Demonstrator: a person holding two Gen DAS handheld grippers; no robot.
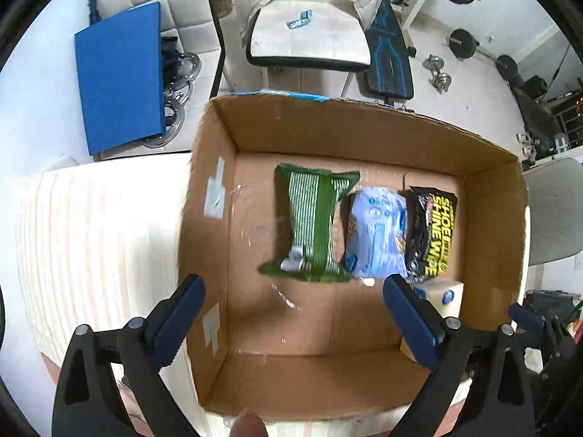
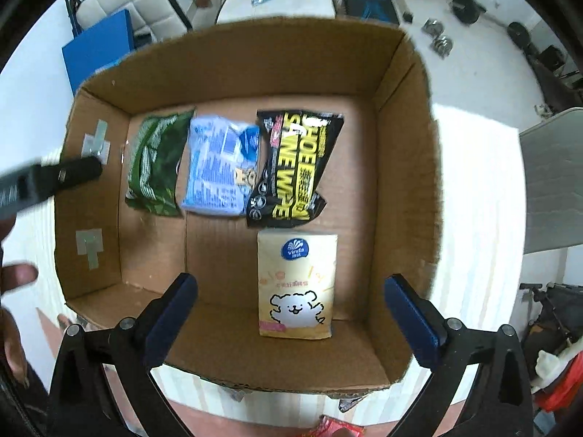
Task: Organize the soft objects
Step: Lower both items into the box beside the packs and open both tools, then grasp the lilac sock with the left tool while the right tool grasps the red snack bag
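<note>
Inside the cardboard box (image 2: 233, 69), along its far wall, left to right: green striped pack (image 1: 314, 224), blue wipes pack (image 1: 375, 233), black shoe-wipe pouch (image 2: 295, 164); nearer than the pouch, a yellow tissue pack (image 2: 296, 284), upright on end; all resting on the box floor, none held. Above the box, left gripper (image 1: 293, 318) and right gripper (image 2: 289, 315), fingers spread wide, nothing between. Likely light, squashy, film-wrapped and a little slippery; best pinched across the short width at mid-body, gently, avoiding crimped end seams.
</note>
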